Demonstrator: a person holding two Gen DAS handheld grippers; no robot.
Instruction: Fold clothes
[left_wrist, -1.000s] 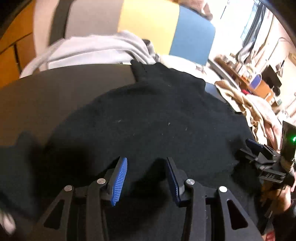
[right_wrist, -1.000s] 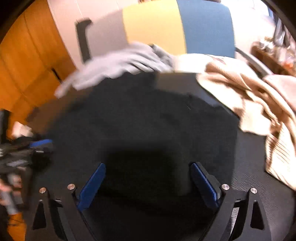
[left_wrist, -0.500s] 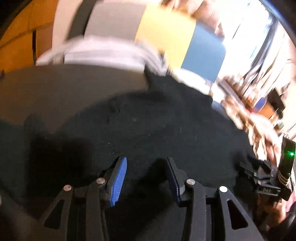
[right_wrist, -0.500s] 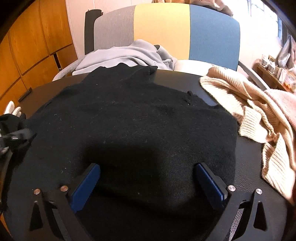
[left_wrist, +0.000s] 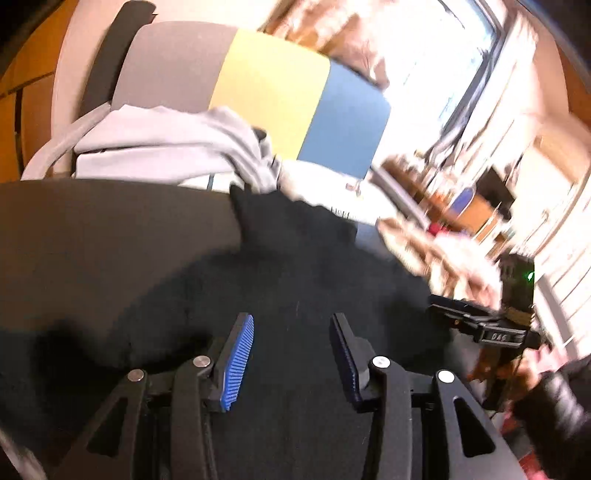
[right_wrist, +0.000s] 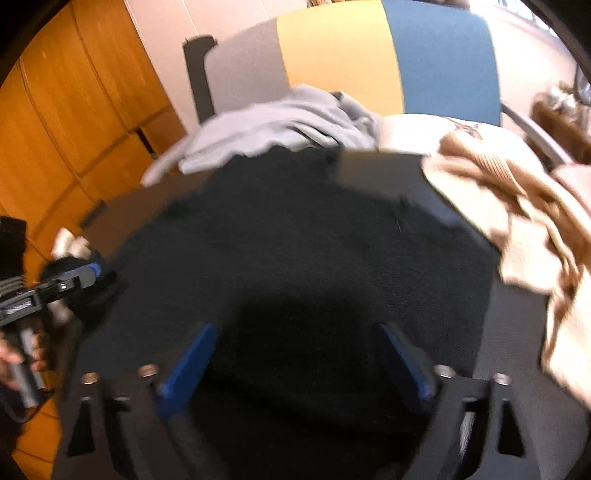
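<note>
Black knit garment (right_wrist: 295, 258) is lying spread across dark tabletop (left_wrist: 110, 221), reaching ahead of both sets of fingers and under them; which garment type it is can't be told, tho a small corner is poking up at far edge. Left gripper (left_wrist: 291, 350) is hovering over near hem w/ blue pads parted, a moderate gap, nothing between them. Right gripper (right_wrist: 299, 354) is hanging over same cloth, fingers spread wide, also holding nothing. In right wrist view, left tool is showing off to left of fingers, near garment's side edge; in left wrist view, right tool is showing to right of fingers, a hand below it. Beyond fingertips: grey sweatshirt (left_wrist: 166, 147) heaped on grey/yellow/blue chair (left_wrist: 266, 85); beige knit sweater (right_wrist: 517, 206) bunched to right of right fingers, its edge just beside black cloth, maybe touching — blur is hiding that.

Cloth could be flattened before a fold or mid-fold; frames aren't settling which.

Risks, as a judgement: black on dark table is making hem hard to pick out, so pads could be closing on one layer only, or on table, and fold would be dragging crooked. Wide right fingers near beige sweater could be snagging it. Uneven lift btwn both tools would be skewing garment.
</note>
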